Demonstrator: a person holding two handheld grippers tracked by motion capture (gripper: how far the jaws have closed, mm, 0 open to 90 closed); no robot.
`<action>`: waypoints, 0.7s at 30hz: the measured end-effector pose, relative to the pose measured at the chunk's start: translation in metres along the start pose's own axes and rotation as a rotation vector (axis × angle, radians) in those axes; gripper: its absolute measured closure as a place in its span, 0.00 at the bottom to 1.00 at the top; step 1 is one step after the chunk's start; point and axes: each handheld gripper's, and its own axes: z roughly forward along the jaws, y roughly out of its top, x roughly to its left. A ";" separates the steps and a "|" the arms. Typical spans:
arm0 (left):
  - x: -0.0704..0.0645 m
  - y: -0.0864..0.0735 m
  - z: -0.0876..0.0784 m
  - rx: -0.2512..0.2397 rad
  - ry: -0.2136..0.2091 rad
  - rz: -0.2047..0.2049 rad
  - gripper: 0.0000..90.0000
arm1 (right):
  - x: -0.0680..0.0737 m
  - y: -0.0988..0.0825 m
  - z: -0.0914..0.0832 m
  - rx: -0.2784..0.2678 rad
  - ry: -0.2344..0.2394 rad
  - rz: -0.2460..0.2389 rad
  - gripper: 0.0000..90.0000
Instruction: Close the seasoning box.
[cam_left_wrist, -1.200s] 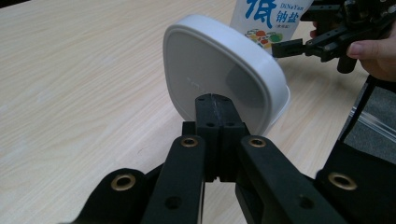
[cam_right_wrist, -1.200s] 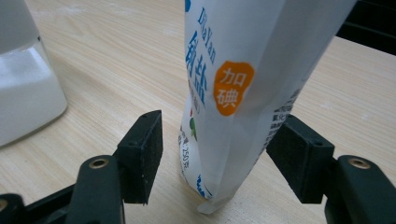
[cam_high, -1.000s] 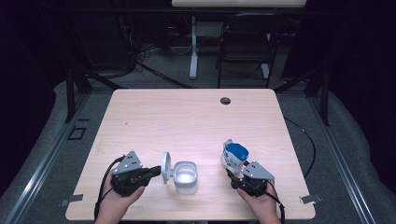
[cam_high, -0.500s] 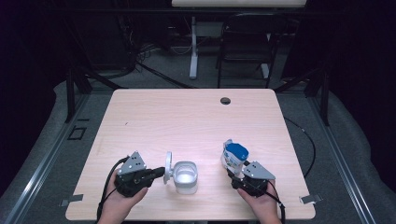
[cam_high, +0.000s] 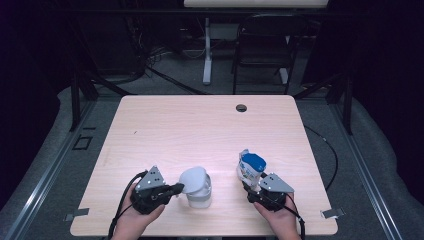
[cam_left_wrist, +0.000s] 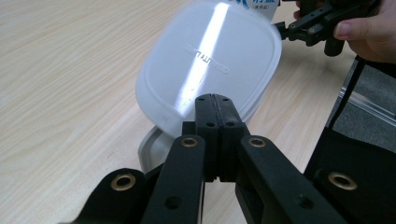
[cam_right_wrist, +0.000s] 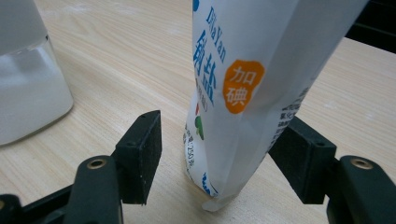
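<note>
Container: a translucent white tub that I see near the desk's front edge, left of centre, with its base flat on the wood.
Lid: a rounded white plate, tilted up over the tub's left side. I read it as opened and not yet laid aside or removed.
Left gripper: my left tongs are fully closed and pinch the lid's lower edge. The jaws show no gap in the left gripper view.
Contents of the container: I cannot tell. The wall is cloudy and the lid screens the mouth.
Salt bag: a white pouch with a blue top and an orange dot, upright near the front edge, right of centre, well apart from the tub.
Right gripper: my right tongs stand open around the pouch's foot. One pad is clear of it. The other lies at or behind its far side, contact unclear.
Progress: I judge the opening done. Gripping, lifting and pouring the salt remain.
Desk: pale wood with a cable hole near the back edge.
</note>
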 end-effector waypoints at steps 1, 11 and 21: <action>-0.001 0.000 0.001 -0.002 0.001 -0.001 1.00 | 0.000 0.000 0.000 0.004 0.000 -0.002 0.39; 0.000 0.000 0.000 0.001 0.005 0.003 1.00 | 0.000 0.000 0.000 0.004 0.000 -0.003 0.39; 0.005 -0.003 -0.005 -0.009 0.018 -0.016 1.00 | 0.001 0.000 0.000 0.003 -0.001 -0.006 0.39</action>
